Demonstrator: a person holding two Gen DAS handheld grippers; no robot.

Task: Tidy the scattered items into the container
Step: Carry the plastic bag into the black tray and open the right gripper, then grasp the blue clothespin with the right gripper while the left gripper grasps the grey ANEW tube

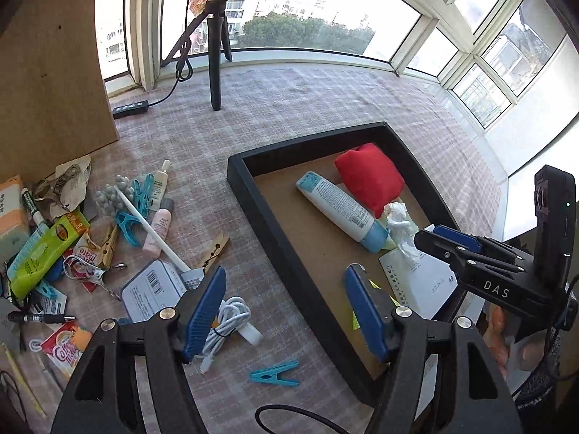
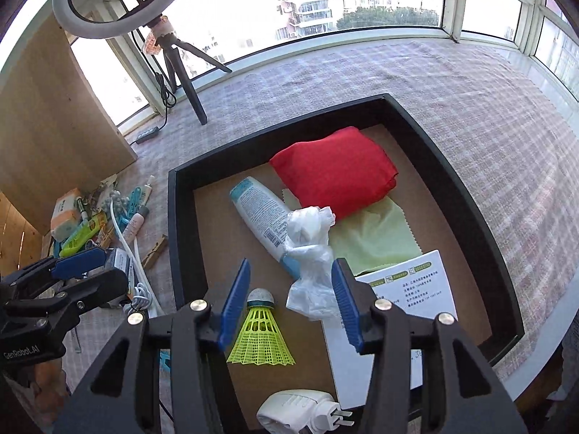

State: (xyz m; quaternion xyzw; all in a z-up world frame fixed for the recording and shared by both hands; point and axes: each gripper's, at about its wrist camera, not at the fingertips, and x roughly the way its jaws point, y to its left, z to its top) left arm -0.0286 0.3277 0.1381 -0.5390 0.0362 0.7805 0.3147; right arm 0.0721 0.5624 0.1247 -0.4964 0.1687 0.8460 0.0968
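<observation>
tray point(image 2: 173, 217): 1 | shuttlecock point(image 2: 261, 332): 1 | red cloth point(image 2: 336, 170): 1 | tube point(image 2: 262, 217): 1

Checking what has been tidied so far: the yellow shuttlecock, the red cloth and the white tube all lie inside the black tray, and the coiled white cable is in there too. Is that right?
Not quite. The coiled white cable lies outside the black tray, on the checked tablecloth, as the left wrist view shows. The yellow shuttlecock, red cloth and white tube are inside.

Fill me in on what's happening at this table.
A person is tidying clutter into a black tray with two handheld grippers. Both the left gripper and right gripper are open and empty. A yellow shuttlecock, red cloth and tube already lie inside; a pile of clips and sachets waits outside.
</observation>
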